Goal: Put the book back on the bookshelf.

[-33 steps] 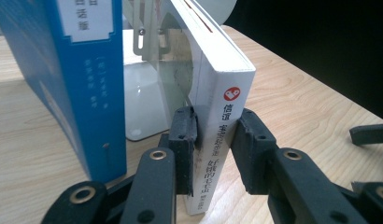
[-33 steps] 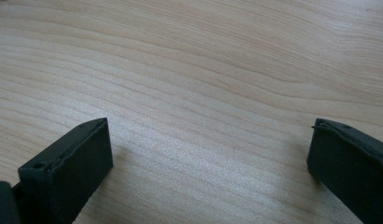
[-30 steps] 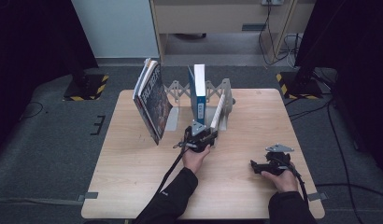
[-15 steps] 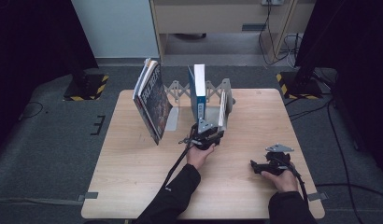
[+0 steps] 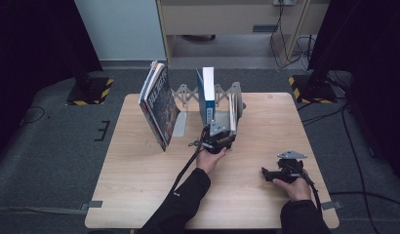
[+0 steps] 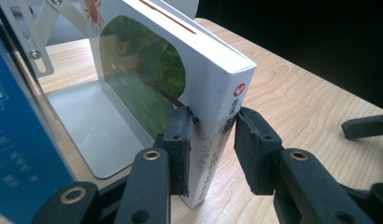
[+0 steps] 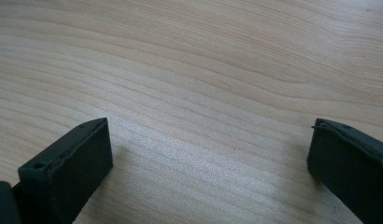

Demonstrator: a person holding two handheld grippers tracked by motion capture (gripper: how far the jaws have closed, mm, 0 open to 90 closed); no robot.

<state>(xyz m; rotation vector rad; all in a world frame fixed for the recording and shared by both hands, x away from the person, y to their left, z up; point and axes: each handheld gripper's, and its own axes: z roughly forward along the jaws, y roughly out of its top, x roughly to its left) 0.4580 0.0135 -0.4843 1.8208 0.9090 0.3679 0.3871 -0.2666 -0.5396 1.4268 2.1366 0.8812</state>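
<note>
Left tongs (image 6: 212,135) clamping white book (image 6: 199,79), right tongs (image 7: 208,163) spread wide, three books in rack (image 5: 181,124)

High cam is sitting above the person's side, looking fwd and down, taking in the whole table (image 5: 139,195) from far off. Left gripper cam is riding low, looking along its jaws, very close to the white book (image 6: 213,93), w/ tabletop (image 6: 297,98) running behind it. Right gripper cam is pointing down at bare wood (image 7: 203,70), close up. All three are sharing the tabletop; high and left cams are also sharing the white book (image 5: 232,114).
</note>
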